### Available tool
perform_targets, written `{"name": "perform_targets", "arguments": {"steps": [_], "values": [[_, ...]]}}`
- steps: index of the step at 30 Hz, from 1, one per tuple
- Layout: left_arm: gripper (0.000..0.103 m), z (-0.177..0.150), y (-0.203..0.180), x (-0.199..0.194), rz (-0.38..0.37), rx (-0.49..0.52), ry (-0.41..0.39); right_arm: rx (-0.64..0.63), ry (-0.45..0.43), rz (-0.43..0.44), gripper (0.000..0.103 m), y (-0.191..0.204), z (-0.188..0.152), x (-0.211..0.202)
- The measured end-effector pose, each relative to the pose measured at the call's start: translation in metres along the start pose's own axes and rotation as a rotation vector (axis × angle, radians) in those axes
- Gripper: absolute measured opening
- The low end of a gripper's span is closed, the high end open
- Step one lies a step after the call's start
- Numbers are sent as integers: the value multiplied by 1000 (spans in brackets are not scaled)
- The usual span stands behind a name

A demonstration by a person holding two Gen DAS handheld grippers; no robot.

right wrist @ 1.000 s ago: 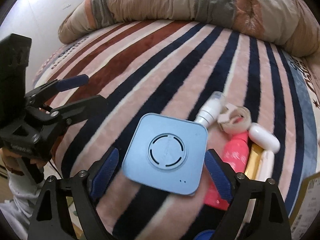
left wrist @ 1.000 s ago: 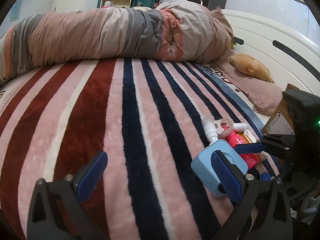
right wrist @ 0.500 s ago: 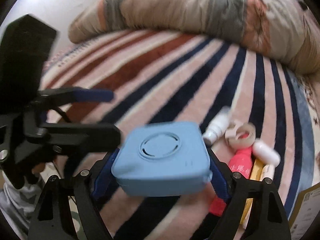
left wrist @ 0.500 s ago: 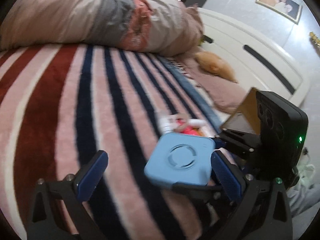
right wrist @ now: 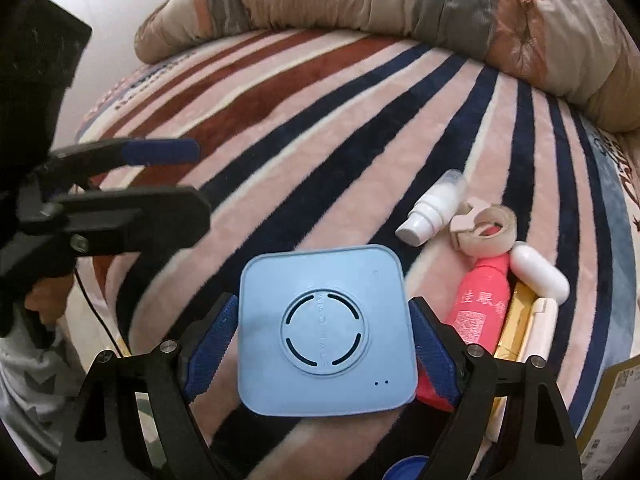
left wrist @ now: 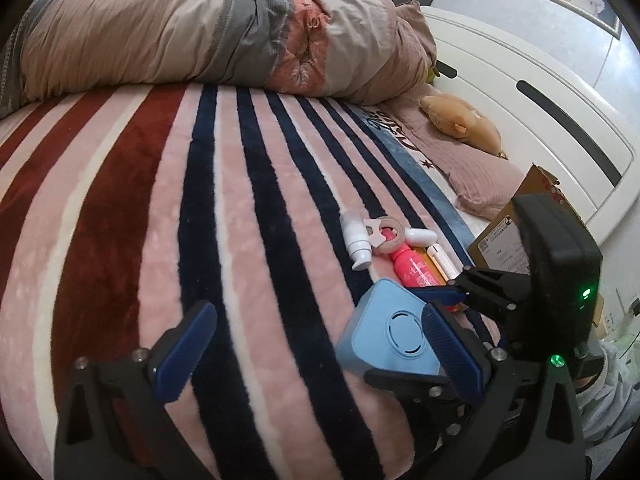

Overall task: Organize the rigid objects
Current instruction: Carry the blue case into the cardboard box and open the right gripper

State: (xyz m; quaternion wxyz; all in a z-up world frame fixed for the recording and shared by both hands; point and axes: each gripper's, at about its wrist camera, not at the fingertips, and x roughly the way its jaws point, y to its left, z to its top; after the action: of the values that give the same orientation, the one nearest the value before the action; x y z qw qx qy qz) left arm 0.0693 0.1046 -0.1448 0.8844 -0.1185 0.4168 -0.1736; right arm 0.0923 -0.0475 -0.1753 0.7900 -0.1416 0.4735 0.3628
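Observation:
My right gripper [right wrist: 320, 332] is shut on a light blue square box [right wrist: 324, 330] with a round emblem, held just above the striped bed; it also shows in the left wrist view [left wrist: 386, 334]. My left gripper [left wrist: 316, 348] is open and empty, to the left of the box; it also shows in the right wrist view [right wrist: 160, 184]. Beyond the box lie a white spray bottle [right wrist: 434, 208], a beige tape roll [right wrist: 486, 228], a pink bottle [right wrist: 480, 300], a white capsule [right wrist: 540, 274] and a cream and gold stick [right wrist: 532, 328].
A striped plush blanket [left wrist: 200, 200] covers the bed. A rolled duvet [left wrist: 180, 40] lies along the far side. A cardboard box [left wrist: 508, 236] stands at the right edge, with a pillow [left wrist: 476, 184], a plush toy [left wrist: 460, 120] and the white headboard [left wrist: 540, 100] beyond.
My right gripper closed on the blue box and lifted it off the blanket, then tipped it back so its emblem faces the camera. My left gripper stayed open, its view swinging.

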Motion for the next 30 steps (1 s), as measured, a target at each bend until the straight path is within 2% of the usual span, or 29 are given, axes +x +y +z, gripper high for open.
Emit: {"name": "perform_targets", "arguments": {"steps": [2,6,12,15,18,20,23,27,30], "values": [[102,-1,1,0,8,6,8,-17,17,-14,80,1,0,6],[102,-1,-4,-7,-32,13,13,-30,-45,-36,79,6,-1,-4],[101,15,-44,-36,-156,59,-21,-54,-267,3,79,16,-3,-71],[95,26,-78,-55,-232,101,-50,-66,-395,13,79,22,-10,-113],[83,38,-114,-69,-289,129,-73,-82,-525,-4,79,27,-20,-157],[63,47,-138,-72,-315,149,-79,-88,-585,-33,79,24,-28,-184],[45,63,-179,-72,-308,193,-99,-58,-633,-82,79,7,-42,-215],[42,79,-234,-54,-345,264,-82,34,-665,-92,79,-34,-66,-249],[42,86,-274,-32,-354,328,-50,99,-650,-103,79,-63,-85,-266]]}}
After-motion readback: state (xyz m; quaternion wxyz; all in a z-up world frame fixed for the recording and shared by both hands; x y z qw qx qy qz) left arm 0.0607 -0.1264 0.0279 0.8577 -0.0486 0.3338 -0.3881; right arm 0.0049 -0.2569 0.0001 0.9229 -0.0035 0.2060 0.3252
